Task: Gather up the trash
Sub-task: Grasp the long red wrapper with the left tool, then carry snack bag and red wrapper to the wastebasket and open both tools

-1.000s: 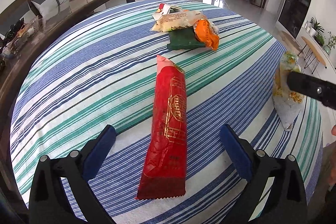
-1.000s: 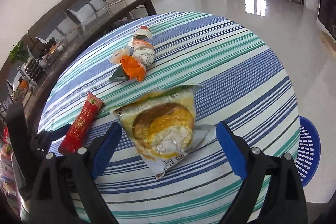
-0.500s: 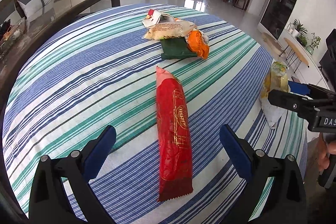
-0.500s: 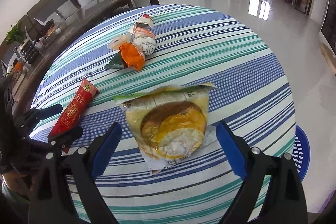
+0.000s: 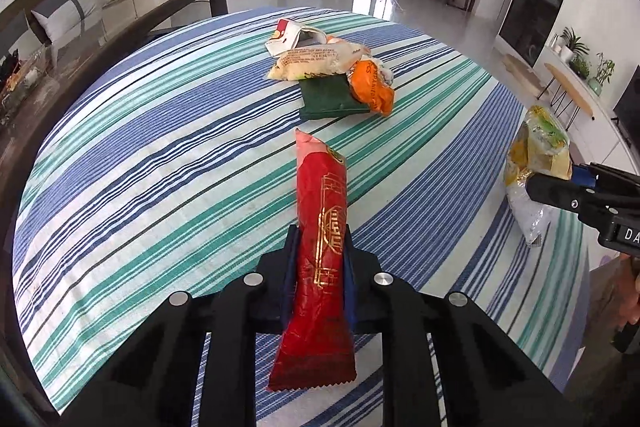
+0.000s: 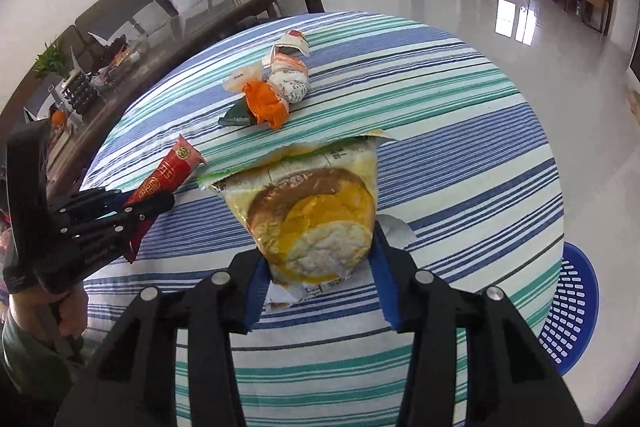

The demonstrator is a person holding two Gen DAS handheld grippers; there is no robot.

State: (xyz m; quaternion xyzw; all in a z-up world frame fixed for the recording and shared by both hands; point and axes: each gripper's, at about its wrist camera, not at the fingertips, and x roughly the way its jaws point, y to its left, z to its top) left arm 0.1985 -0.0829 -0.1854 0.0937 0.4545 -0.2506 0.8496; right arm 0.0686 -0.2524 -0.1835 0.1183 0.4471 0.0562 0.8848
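Observation:
My left gripper (image 5: 318,271) is shut on a long red wrapper (image 5: 320,227) and holds it lifted over the striped tablecloth (image 5: 160,167). It also shows in the right wrist view (image 6: 160,183). My right gripper (image 6: 316,267) is shut on a yellow pastry packet (image 6: 316,219), raised off the table; the packet also shows at the right of the left wrist view (image 5: 536,155). A pile of wrappers lies mid-table: a white packet (image 5: 316,61), a green wrapper (image 5: 328,99), an orange wrapper (image 5: 372,93).
A blue perforated basket (image 6: 576,311) stands on the floor beside the table at the right. A dark wooden bench with cushions (image 5: 72,15) and a cluttered side table (image 6: 80,83) sit beyond the table's left side.
Both grippers have shut. The left one closed on the red wrapper and lifted it; the right one closed on the yellow pastry packet and raised it.

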